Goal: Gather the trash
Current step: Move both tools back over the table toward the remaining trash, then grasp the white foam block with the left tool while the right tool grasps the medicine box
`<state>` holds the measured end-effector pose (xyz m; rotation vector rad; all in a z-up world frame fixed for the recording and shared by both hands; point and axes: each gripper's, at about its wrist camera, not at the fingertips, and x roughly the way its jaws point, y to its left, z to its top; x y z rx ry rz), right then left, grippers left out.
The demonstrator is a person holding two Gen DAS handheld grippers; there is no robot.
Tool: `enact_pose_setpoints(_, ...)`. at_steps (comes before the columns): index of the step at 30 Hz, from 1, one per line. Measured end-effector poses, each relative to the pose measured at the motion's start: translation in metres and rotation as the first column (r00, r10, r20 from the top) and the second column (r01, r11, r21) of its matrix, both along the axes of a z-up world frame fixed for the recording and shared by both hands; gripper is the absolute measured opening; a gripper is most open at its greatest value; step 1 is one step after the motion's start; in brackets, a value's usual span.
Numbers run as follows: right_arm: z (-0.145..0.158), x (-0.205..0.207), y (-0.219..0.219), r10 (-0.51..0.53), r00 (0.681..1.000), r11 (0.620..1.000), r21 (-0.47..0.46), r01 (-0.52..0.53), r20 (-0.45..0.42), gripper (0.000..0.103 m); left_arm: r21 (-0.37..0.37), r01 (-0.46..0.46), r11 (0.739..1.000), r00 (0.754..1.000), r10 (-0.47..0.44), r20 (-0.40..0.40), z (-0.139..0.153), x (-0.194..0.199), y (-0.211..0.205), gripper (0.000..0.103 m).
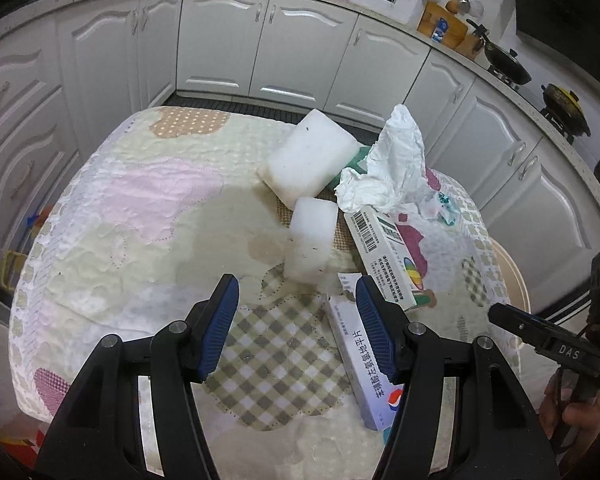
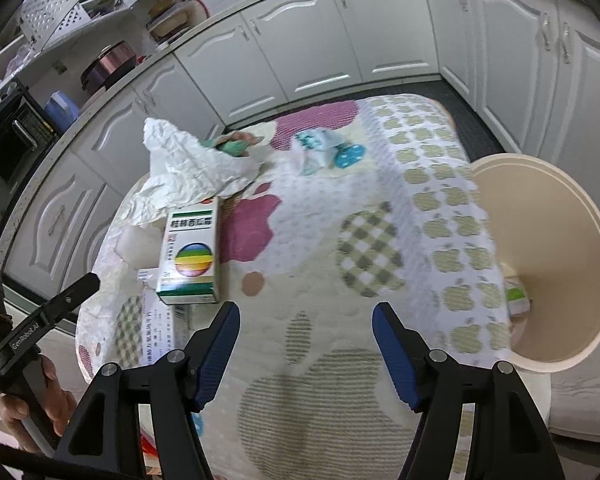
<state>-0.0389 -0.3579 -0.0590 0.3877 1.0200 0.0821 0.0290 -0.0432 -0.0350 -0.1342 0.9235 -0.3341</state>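
Trash lies on a quilted cloth-covered table (image 1: pixel 140 208): a large white foam block (image 1: pixel 312 156), a smaller foam block (image 1: pixel 310 240), crumpled white paper (image 1: pixel 392 164), a green-and-white medicine box (image 1: pixel 388 256) and a long white-purple box (image 1: pixel 364 364). My left gripper (image 1: pixel 296 284) is open just short of the small foam block, its right finger over the long box, nothing between the fingers. My right gripper (image 2: pixel 306 312) is open above bare cloth. To its left lie the medicine box (image 2: pixel 190 256) and paper (image 2: pixel 188 172). A teal wrapper (image 2: pixel 320 148) lies farther off.
A beige bin (image 2: pixel 548 248) stands against the table's right edge with a small box (image 2: pixel 518 296) inside. White kitchen cabinets (image 1: pixel 260 40) curve around the table, with a narrow dark floor strip between. A hand (image 2: pixel 52 404) holds the left gripper's handle at lower left.
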Motion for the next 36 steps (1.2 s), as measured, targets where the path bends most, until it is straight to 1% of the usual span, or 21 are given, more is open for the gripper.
enact_pose_setpoints(6, -0.005, 0.025, 0.025, 0.048, 0.999, 0.998, 0.039, -0.047, -0.003, 0.066, -0.02, 0.02, 1.0, 1.0, -0.02, -0.012, -0.005, 0.013, -0.007, 0.06)
enact_pose_setpoints(11, -0.011, 0.049, 0.044, 0.088, 0.996, 0.993, 0.081, -0.085, -0.027, 0.066, -0.018, 0.025, 1.0, 1.0, -0.025, -0.019, -0.011, 0.03, -0.012, 0.061)
enact_pose_setpoints(14, -0.012, 0.06, 0.052, 0.103, 0.994, 0.992, 0.071, -0.1, -0.03, 0.066, -0.042, 0.019, 0.999, 0.999, -0.021, -0.034, -0.015, 0.042, -0.012, 0.061)
enact_pose_setpoints(16, -0.012, 0.063, 0.055, 0.107, 0.994, 0.992, 0.068, -0.105, -0.033, 0.066, -0.053, 0.032, 0.998, 0.999, -0.034, -0.04, -0.018, 0.05, -0.015, 0.061)
enact_pose_setpoints(20, -0.014, 0.068, 0.06, 0.117, 0.992, 0.992, 0.061, -0.115, -0.04, 0.066, -0.055, 0.048, 0.997, 0.998, -0.05, -0.041, -0.023, 0.057, -0.018, 0.059)
enact_pose_setpoints(22, -0.015, 0.071, 0.06, 0.124, 0.991, 0.991, 0.064, -0.122, -0.043, 0.066, -0.062, 0.053, 0.997, 0.998, -0.056, -0.036, -0.023, 0.059, -0.015, 0.042)
enact_pose_setpoints(23, -0.016, 0.073, 0.062, 0.129, 0.991, 0.99, 0.064, -0.126, -0.046, 0.066, -0.057, 0.055, 0.997, 0.998, -0.058, -0.039, -0.024, 0.06, -0.013, 0.029)
enact_pose_setpoints(24, -0.017, 0.076, 0.064, 0.132, 0.99, 0.989, 0.066, -0.129, -0.048, 0.066, -0.058, 0.053, 0.997, 0.997, -0.055, -0.044, -0.025, 0.061, -0.01, 0.027)
enact_pose_setpoints(28, -0.018, 0.088, 0.07, 0.14, 0.989, 0.988, 0.079, -0.136, -0.038, 0.067, -0.109, 0.039, 0.993, 0.997, -0.046, -0.063, -0.026, 0.061, 0.006, 0.026)
enact_pose_setpoints(32, -0.016, 0.097, 0.078, 0.154, 0.987, 0.985, 0.079, -0.151, -0.04, 0.067, -0.107, 0.024, 0.994, 0.999, -0.029, -0.041, -0.019, 0.056, 0.016, 0.025)
enact_pose_setpoints(36, -0.019, 0.1, 0.092, 0.19, 0.98, 0.981, 0.054, -0.187, -0.056, 0.067, -0.115, 0.021, 0.993, 0.999, -0.024, -0.025, -0.013, 0.051, 0.022, 0.024)
